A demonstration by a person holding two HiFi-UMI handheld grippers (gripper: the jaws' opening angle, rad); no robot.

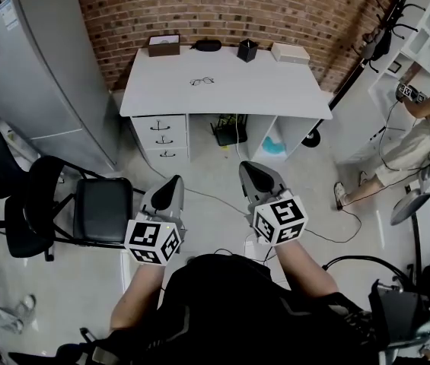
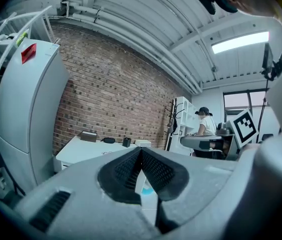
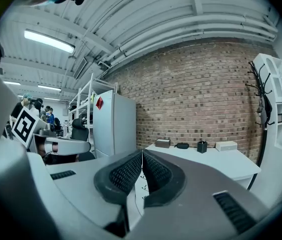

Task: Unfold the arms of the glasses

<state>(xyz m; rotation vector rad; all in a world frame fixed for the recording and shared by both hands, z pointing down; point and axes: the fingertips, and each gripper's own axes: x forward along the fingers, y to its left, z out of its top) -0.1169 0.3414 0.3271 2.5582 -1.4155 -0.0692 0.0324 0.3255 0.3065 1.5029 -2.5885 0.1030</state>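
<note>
A pair of dark-framed glasses (image 1: 202, 81) lies folded near the middle of the white desk (image 1: 275, 90) by the brick wall. Both grippers hang well short of the desk, over the floor in front of me. My left gripper (image 1: 173, 182) is shut with nothing between its pads (image 2: 131, 166). My right gripper (image 1: 250, 169) is also shut and empty, its pads (image 3: 155, 174) meeting at the tips. In the right gripper view the desk (image 3: 220, 161) shows beyond the jaws; the glasses are hidden there.
On the desk's back edge stand a brown box (image 1: 163, 45), a black case (image 1: 207, 45), a black cup (image 1: 247, 49) and a white box (image 1: 290, 52). A grey fridge (image 1: 39, 74) stands left, black chairs (image 1: 85, 207) nearer. A person (image 1: 420, 139) sits at the right.
</note>
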